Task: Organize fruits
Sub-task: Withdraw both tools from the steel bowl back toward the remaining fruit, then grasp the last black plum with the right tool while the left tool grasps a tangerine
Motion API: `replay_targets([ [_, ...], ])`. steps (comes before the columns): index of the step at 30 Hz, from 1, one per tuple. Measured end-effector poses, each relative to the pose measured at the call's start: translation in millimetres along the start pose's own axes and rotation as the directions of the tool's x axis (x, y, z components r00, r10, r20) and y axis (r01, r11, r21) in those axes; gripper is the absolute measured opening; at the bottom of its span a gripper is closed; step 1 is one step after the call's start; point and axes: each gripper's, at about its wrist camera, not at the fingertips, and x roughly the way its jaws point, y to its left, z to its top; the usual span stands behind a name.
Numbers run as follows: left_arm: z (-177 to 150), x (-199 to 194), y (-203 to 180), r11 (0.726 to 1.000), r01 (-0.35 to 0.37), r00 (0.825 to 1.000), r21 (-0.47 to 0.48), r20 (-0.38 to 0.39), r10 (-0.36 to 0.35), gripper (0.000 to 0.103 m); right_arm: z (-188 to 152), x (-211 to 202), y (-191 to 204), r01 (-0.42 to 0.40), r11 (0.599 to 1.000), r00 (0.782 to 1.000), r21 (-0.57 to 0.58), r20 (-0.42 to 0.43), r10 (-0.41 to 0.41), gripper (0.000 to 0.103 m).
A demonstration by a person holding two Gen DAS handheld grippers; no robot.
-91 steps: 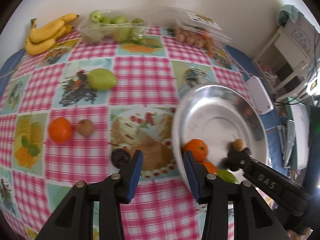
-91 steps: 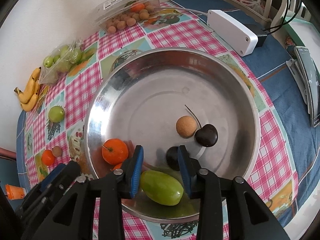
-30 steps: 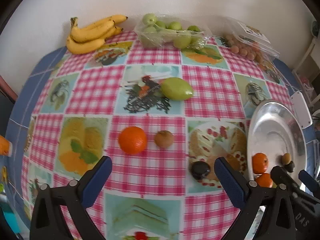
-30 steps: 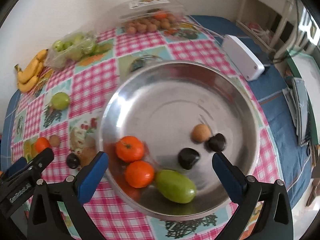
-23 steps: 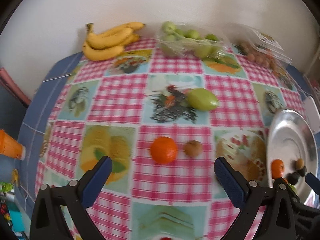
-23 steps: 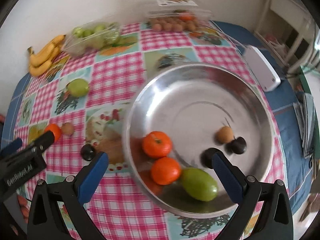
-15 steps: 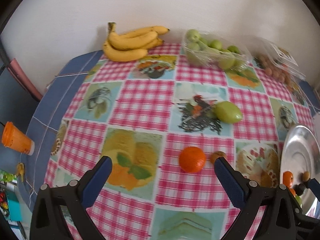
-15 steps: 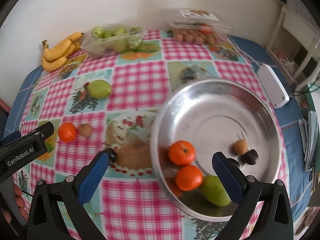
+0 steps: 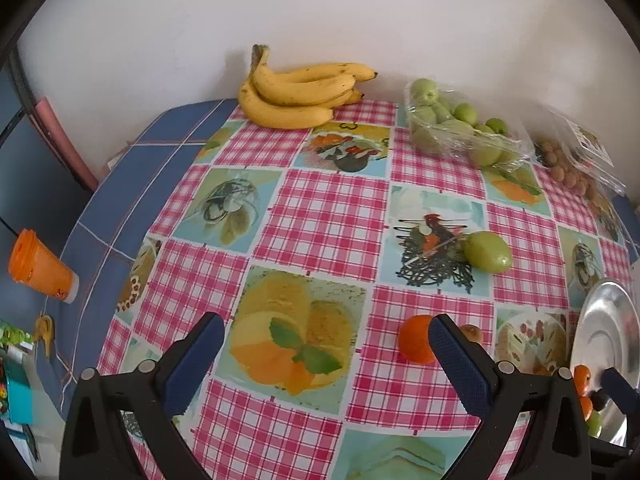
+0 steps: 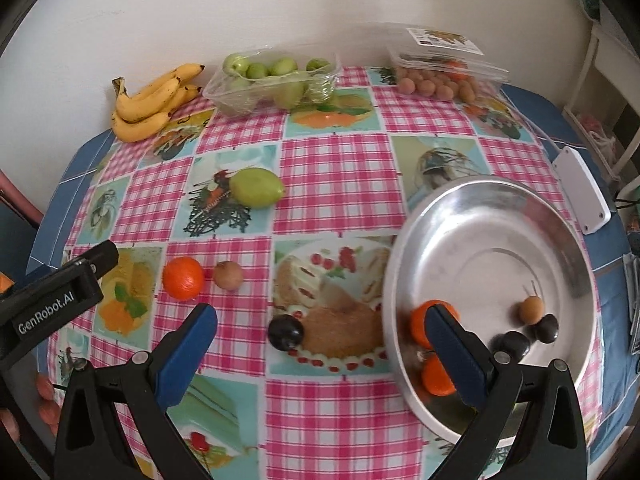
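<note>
On the checked tablecloth lie an orange point(image 10: 183, 278), a small brown fruit point(image 10: 228, 276), a green fruit point(image 10: 256, 187) and a dark plum point(image 10: 285, 333). The metal bowl point(image 10: 500, 256) at the right holds two oranges point(image 10: 438, 376), a tan ball point(image 10: 531, 310) and two dark fruits point(image 10: 516, 342). High above the table, my right gripper point(image 10: 320, 320) is wide open and holds nothing, with the plum below it. My left gripper point(image 9: 326, 332) is also wide open and empty. Its right finger covers part of the orange point(image 9: 414, 338), with the brown fruit point(image 9: 472, 332) beside it.
Bananas point(image 10: 152, 108), a tray of green fruits point(image 10: 276, 76) and a clamshell of small brown fruits point(image 10: 440, 76) line the wall. A white box point(image 10: 582, 196) lies right of the bowl. An orange cup point(image 9: 40, 268) stands beyond the table's left edge.
Both grippers have opened wide and drawn up and back from the bowl. The left view has swung left over the table, and the right one has shifted left off the bowl.
</note>
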Motion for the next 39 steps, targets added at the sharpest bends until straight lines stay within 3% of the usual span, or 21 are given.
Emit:
replay_targets([
  [15,2.6,18.3,25.0,0.996,0.013,0.999,-0.093,-0.049,-0.017,0.103,15.1,21.7,38.6,-0.025,0.995,0.999,-0.091,-0.046,0.021,0.103],
  [27,-0.6,40.3,26.9,0.990,0.062,0.993,-0.128,-0.097,-0.074,0.103,19.9,38.7,39.1,-0.052,0.991,0.994,-0.120,-0.102,0.039,0.103],
  [39,5.2,43.0,21.3,0.987,0.089,0.992,-0.130,-0.072,-0.099,0.103,29.3,34.9,24.9,-0.099,0.991,0.988,-0.095,-0.126,0.087,0.103],
])
